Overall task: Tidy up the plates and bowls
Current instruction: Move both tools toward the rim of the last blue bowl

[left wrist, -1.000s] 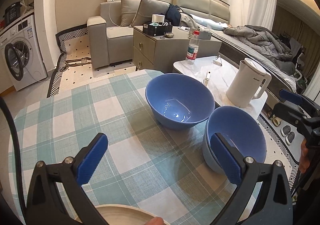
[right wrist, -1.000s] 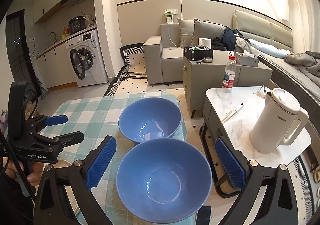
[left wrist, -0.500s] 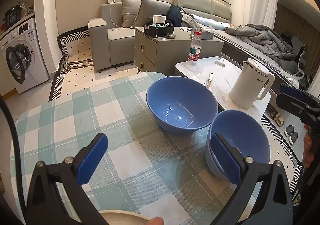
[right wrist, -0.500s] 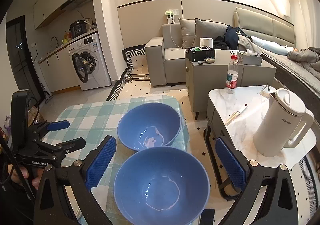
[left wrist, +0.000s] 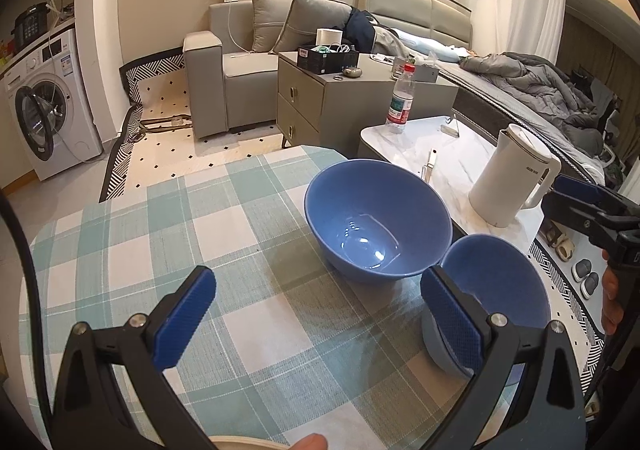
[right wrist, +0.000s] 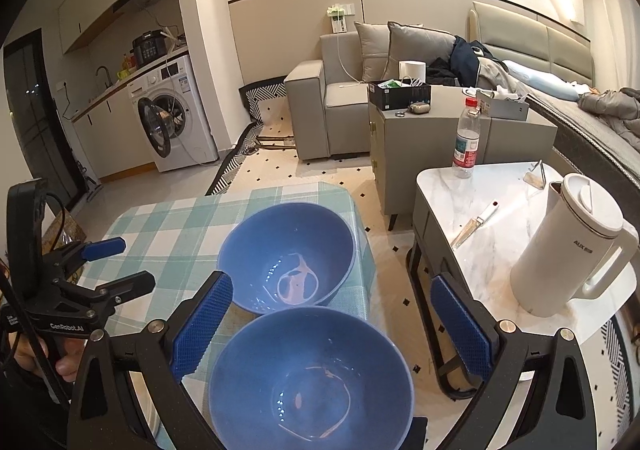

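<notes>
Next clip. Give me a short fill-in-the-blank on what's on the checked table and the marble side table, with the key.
1. Both bowls, the far bowl and the near bowl, are coloured ____.
2. The tablecloth is checked white and ____.
3. The white kettle stands on the ____ side table.
4. The right gripper has its jaws ____.

Missing words: blue; green; marble; open
</notes>
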Motion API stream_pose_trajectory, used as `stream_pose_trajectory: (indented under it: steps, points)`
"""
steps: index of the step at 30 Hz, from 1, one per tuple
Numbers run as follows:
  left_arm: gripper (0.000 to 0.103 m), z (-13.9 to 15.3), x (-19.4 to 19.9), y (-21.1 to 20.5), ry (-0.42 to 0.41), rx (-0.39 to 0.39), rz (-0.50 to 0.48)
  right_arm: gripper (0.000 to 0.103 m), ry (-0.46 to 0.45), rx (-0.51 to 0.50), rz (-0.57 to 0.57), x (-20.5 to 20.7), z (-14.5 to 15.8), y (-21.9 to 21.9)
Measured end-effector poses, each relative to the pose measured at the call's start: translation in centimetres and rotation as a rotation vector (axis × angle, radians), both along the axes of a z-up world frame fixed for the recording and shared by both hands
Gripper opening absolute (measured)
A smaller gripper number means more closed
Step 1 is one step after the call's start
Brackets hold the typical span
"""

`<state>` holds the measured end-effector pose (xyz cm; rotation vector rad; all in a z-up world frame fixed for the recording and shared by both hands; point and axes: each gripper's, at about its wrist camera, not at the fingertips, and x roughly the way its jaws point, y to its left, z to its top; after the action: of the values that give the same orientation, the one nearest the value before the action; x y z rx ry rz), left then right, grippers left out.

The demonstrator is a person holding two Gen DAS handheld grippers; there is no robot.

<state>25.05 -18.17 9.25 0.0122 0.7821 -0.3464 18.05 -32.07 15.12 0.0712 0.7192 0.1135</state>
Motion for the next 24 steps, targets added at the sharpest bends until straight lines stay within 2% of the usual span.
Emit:
stream_pose_trajectory:
  steps: [24]
  points:
    - [0.103, -2.2, 3.6, -1.8, 0.053, 0.015, 0.01, 0.101, 0.135, -0.024, 0.025, 5.1, -4.5, 0.2]
